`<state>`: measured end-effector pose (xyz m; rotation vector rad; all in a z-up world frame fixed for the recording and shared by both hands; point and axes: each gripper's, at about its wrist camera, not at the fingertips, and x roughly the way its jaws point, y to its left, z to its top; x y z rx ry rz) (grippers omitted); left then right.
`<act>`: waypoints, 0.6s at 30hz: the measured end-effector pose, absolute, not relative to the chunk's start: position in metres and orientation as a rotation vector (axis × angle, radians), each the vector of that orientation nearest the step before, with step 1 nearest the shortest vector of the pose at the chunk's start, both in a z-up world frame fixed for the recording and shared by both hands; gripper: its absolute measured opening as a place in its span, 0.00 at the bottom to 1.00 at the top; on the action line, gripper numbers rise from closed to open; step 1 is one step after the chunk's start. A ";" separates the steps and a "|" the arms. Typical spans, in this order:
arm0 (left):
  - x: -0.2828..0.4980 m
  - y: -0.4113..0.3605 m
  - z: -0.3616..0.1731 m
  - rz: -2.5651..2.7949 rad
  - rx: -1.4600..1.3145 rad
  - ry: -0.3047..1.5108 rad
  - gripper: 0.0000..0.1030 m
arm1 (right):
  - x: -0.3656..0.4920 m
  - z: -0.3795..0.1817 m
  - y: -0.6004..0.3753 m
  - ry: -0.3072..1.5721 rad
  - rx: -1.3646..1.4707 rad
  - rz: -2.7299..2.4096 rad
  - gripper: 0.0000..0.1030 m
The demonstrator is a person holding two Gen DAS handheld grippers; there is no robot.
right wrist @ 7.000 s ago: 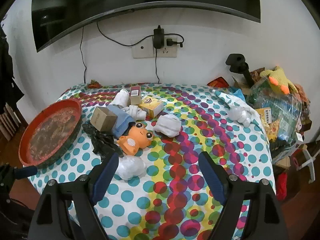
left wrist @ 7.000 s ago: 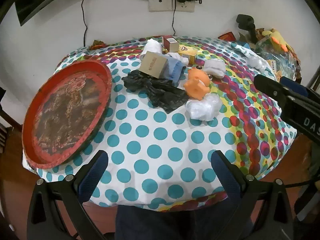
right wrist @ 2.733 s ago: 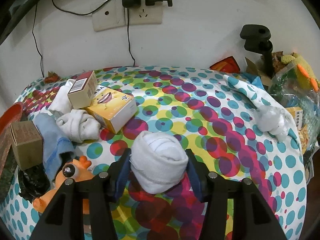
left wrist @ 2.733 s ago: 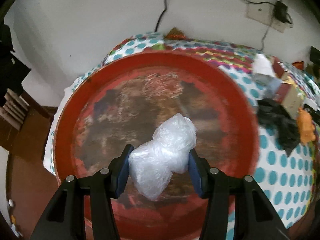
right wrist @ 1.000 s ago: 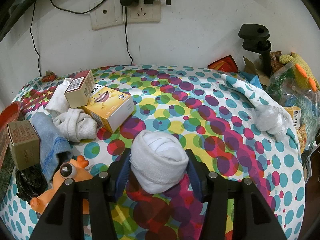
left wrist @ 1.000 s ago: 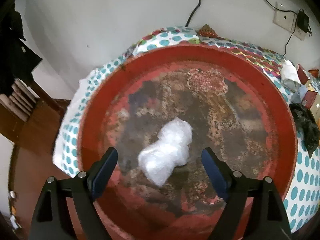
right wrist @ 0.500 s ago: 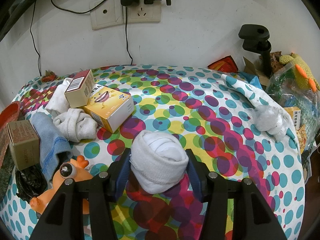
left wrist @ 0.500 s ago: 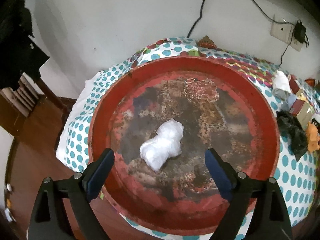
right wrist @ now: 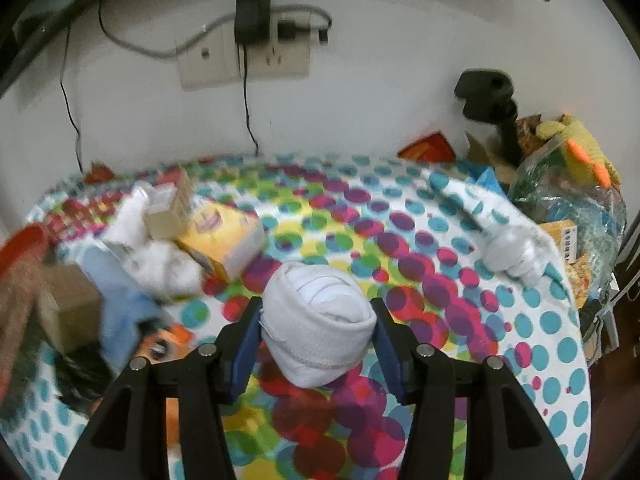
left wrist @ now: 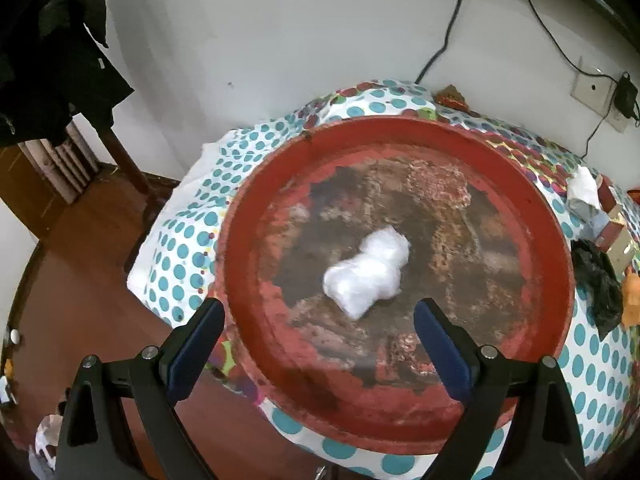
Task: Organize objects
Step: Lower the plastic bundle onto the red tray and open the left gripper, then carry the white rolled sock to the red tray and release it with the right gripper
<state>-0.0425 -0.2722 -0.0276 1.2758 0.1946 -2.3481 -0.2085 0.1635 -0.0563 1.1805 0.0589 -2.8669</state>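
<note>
White plaster wall (left wrist: 320, 40) rose behind a table under a polka-dot tablecloth (right wrist: 520, 320), with a socket plate and a plugged-in black adapter (right wrist: 250, 20) above it.

From the left wrist view, the left gripper (left wrist: 318, 338) hung above a big round red tray (left wrist: 552, 240) with a worn, dark mottled floor. Its jaws stood spread wide with nothing pressed between them. A crumpled clear plastic bag (left wrist: 366, 272) lay on the tray floor, ahead of the fingertips and about midway between their lines, apart from both blue pads (left wrist: 196, 344). Past the outer side of the right-hand finger, beyond the tray rim, a black plastic bag (left wrist: 600, 280) lay on the cloth.

From the right wrist view, the right gripper (right wrist: 316, 340) pinched a rolled white sock (right wrist: 320, 320), both pads pressed against its sides, the bundle bulging up and forward between the jaws. Whether the sock was clear of the cloth could not be told. Ahead and to the outside of the left-hand finger, blurred, sat a yellow carton (right wrist: 224, 236), a small brown box (right wrist: 168, 208) leaning on it, another white sock bundle (right wrist: 160, 268), a blue cloth (right wrist: 116, 300) and a cardboard box (right wrist: 68, 312). Beyond the right-hand finger, well apart, a white bundle (right wrist: 512, 256) lay near the table edge, just beside a clear bag of packets (right wrist: 572, 208) with a yellow plush toy (right wrist: 576, 140) on top.
</note>
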 end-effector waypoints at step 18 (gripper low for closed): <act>-0.032 -0.294 -0.024 -2.296 1.356 0.206 0.92 | -0.141 -0.005 -0.043 0.220 0.967 -2.475 0.52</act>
